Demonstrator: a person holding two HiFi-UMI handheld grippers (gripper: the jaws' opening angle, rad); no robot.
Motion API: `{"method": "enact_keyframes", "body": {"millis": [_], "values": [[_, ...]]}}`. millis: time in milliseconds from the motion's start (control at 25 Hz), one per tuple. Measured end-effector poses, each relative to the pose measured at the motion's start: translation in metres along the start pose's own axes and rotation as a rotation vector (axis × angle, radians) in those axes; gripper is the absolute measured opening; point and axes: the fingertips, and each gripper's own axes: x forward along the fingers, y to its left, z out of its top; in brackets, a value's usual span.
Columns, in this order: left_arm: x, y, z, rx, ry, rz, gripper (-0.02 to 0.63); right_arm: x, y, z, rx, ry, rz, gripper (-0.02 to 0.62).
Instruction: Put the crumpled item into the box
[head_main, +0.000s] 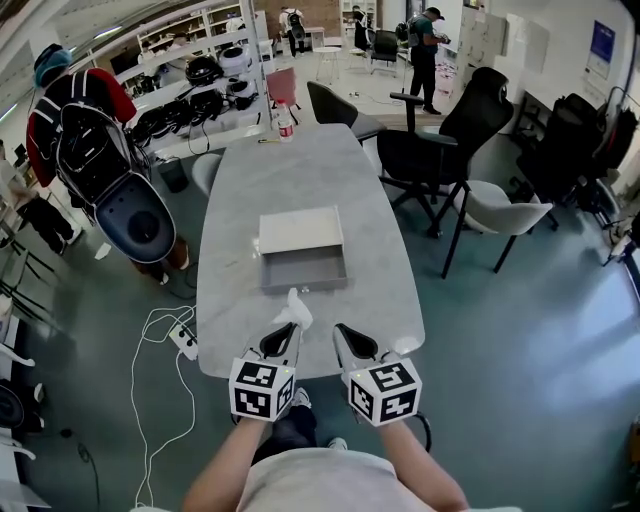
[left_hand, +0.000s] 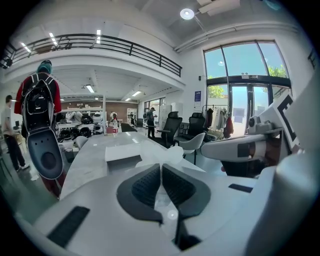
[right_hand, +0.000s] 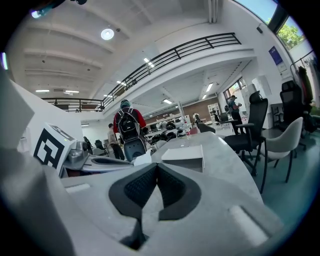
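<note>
Crumpled white paper (head_main: 296, 308) pinched in the closed left gripper (head_main: 289, 333) over the table's (head_main: 300, 165) near end, just short of the open box (head_main: 303, 270); right gripper (head_main: 341, 334) alongside, jaws together, empty.

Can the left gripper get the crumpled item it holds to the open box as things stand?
Probably yes: the left gripper is shut on the crumpled item, and the box lies open just ahead of it, nothing standing between them. The right gripper is off to the side.
</note>
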Motion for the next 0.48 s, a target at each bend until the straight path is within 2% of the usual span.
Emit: {"method": "enact_keyframes", "body": {"millis": [240,480], "values": [[0.033,0.032,0.008,0.028,0.015,-0.028,0.018,0.042,-0.011,0.014,-0.014,0.006,-0.021,0.005],[0.073,0.070,0.018,0.090,0.059,-0.070,0.018,0.085,-0.026,0.029,-0.022,0.026,-0.055,0.005]]}}
